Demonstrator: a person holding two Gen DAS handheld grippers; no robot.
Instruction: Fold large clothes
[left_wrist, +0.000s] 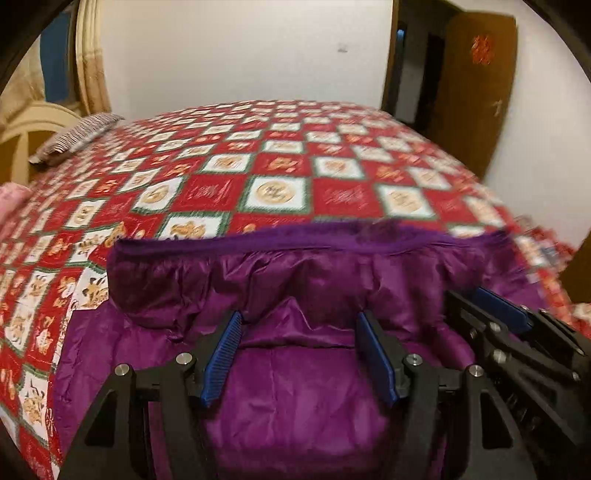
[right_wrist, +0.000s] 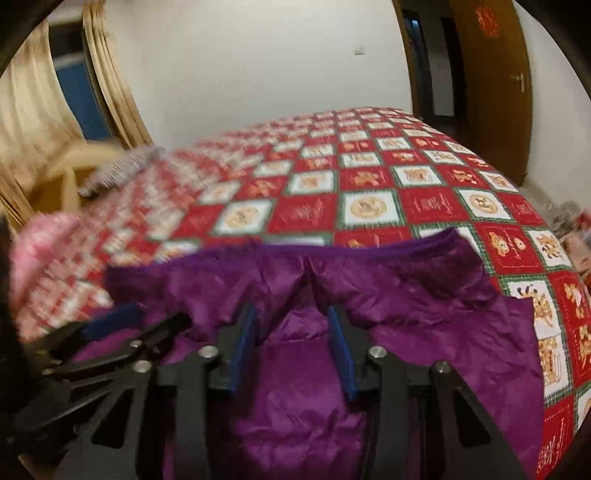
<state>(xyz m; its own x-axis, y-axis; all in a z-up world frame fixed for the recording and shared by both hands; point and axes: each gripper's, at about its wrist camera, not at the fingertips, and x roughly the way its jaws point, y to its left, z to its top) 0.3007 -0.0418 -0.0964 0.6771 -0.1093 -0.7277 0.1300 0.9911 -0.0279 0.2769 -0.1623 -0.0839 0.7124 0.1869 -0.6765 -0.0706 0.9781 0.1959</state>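
Left wrist: purple jacket (left_wrist: 295, 280) between parted left tongs (left_wrist: 299, 325).

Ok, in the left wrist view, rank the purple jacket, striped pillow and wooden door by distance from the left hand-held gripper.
1. Purple jacket, right under the left hand-held gripper.
2. Striped pillow, far left on the bed.
3. Wooden door, beyond the bed, right.

left gripper (left_wrist: 299, 325) spread wide over purple jacket (left_wrist: 295, 406) on checkered bedspread (left_wrist: 277, 166)
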